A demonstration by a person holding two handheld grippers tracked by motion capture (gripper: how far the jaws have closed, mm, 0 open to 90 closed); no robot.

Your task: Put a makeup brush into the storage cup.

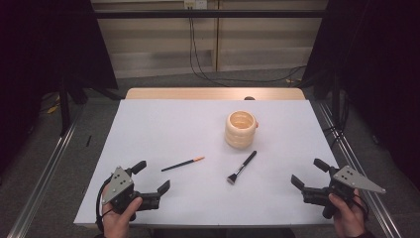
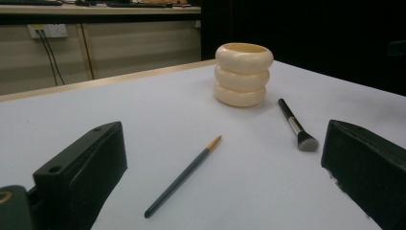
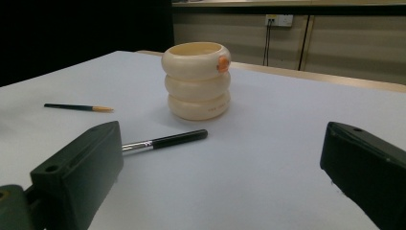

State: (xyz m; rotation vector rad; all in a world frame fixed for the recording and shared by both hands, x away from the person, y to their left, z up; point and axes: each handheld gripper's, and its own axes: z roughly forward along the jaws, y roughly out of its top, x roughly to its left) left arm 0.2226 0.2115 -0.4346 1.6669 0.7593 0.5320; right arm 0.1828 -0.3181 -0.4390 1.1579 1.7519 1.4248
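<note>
A cream ribbed holder stands upright right of the table's middle, with a small orange knob on its side. In front of it lies a black-handled makeup brush. To its left rests a thin dark brush with an orange tip. My left gripper hovers near the front left edge, open and empty. At the front right, my right gripper is open too, with nothing between its jaws.
The table top is white with a wooden strip along its far edge. Metal rails run along both sides on the floor. Cables hang from a wall socket behind the table.
</note>
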